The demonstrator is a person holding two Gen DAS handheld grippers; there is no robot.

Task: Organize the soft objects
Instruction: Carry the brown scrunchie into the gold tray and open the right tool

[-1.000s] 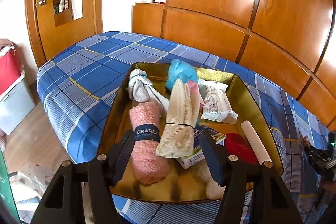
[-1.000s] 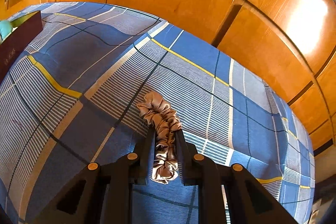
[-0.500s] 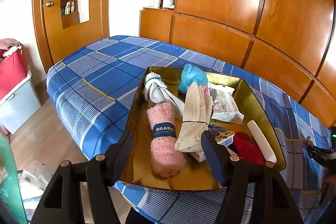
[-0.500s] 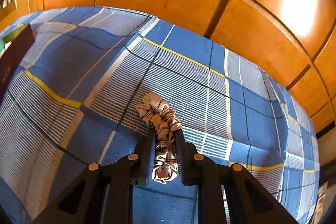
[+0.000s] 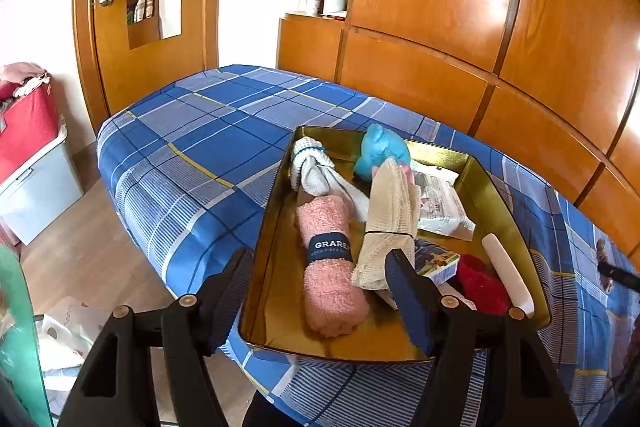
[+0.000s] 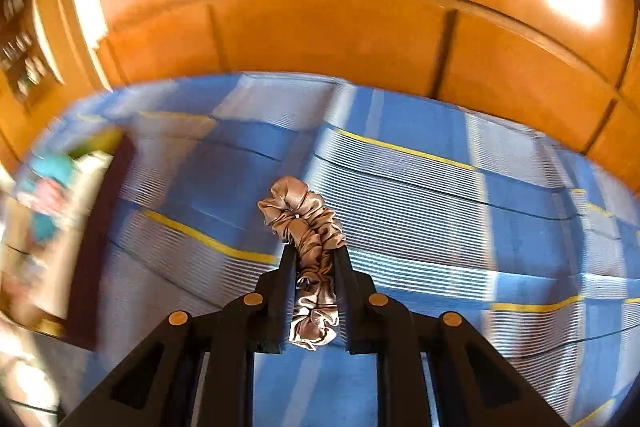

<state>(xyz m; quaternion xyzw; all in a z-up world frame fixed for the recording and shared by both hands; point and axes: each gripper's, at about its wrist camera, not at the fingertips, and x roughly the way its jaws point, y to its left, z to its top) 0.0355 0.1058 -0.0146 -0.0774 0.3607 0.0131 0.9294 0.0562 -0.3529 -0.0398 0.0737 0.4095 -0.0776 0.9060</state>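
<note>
A gold tray (image 5: 508,203) lies on the blue plaid bed. Inside it are a rolled pink towel (image 5: 330,267) with a dark band, a cream mesh cloth (image 5: 390,223), a knotted white cloth (image 5: 312,167), a blue soft toy (image 5: 382,149), a plastic packet (image 5: 438,201), a red fuzzy item (image 5: 478,285) and a white stick (image 5: 506,273). My left gripper (image 5: 320,259) hovers open over the tray's near end, holding nothing. My right gripper (image 6: 314,253) is shut on a beige satin scrunchie (image 6: 306,227), lifted above the bedspread. The tray (image 6: 100,227) shows blurred at the left.
Wooden wardrobe panels (image 5: 460,27) back the bed. A red bin on a grey box (image 5: 28,155) stands on the floor at left, with bags (image 5: 64,339) below. A wooden door (image 5: 120,27) is behind. Bare plaid bedspread (image 6: 440,207) spreads to the right of the scrunchie.
My right gripper has risen with the scrunchie and rolled, bringing the tray into view at left. The left gripper has drawn back from the tray, still open.
</note>
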